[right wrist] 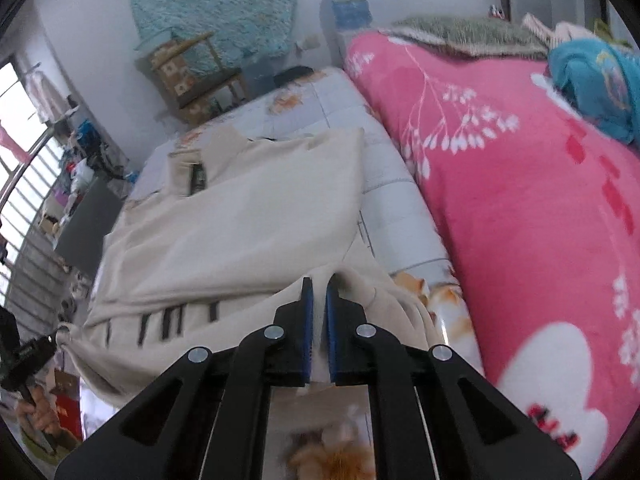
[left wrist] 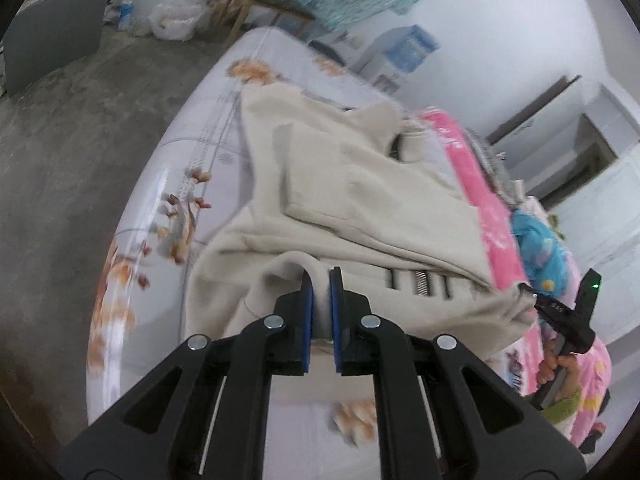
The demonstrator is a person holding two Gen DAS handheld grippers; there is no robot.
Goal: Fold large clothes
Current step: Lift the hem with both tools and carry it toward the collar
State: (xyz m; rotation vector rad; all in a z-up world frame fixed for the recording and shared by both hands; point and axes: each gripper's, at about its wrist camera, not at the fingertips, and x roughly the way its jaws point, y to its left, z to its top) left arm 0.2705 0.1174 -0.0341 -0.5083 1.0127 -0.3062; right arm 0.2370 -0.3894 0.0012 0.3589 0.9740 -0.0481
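Both grippers, left [left wrist: 320, 280] and right [right wrist: 318, 288], jaws clamped on a beige garment's [left wrist: 360, 184] near hem above the bed [left wrist: 208, 120]; a pink quilt [right wrist: 520, 200] crowds its right edge.

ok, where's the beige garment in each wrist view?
Left wrist: beige garment fills the centre, its near edge pinched in the left tongs.
Right wrist: it lies centre-left, near edge pinched in the right tongs.
Shared landmark: pink blanket, right of the garment in both.

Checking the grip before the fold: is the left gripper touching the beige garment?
Touching: in the left wrist view, the left gripper pinches the beige garment between its fingertips.
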